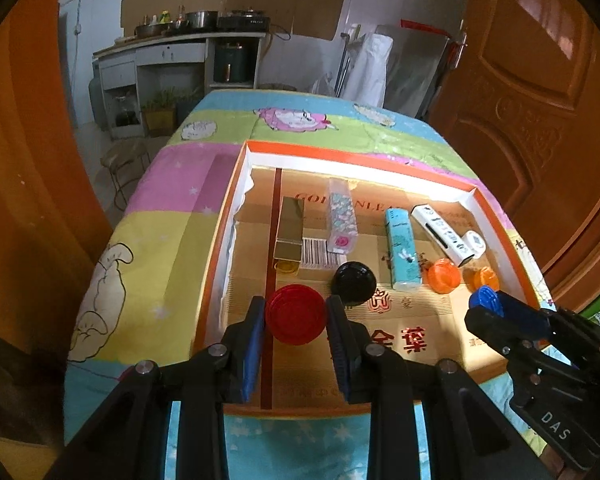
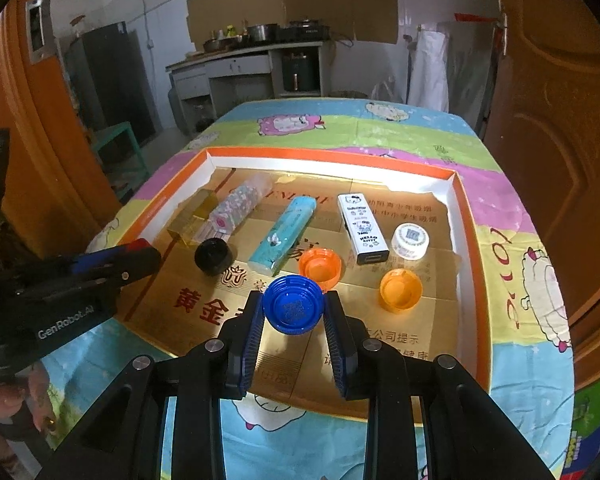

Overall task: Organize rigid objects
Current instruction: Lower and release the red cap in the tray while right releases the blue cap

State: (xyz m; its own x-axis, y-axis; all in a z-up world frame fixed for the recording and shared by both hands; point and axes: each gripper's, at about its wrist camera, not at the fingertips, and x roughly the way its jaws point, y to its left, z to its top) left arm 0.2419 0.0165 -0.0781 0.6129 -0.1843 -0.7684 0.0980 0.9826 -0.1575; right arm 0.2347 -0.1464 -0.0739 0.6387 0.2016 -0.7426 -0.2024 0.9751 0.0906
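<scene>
Red cap (image 1: 295,314) pinched in left gripper (image 1: 296,320), lower centre, over orange-rimmed tray (image 1: 352,160). Right wrist view: blue cap (image 2: 293,304) clamped in right gripper (image 2: 293,312), lower centre. Placement step; next, likely lowering beside the orange caps (image 2: 320,265).

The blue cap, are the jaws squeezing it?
Touching. In the right wrist view the right gripper has both jaws pressed against the sides of the blue cap, holding it above the tray.
</scene>
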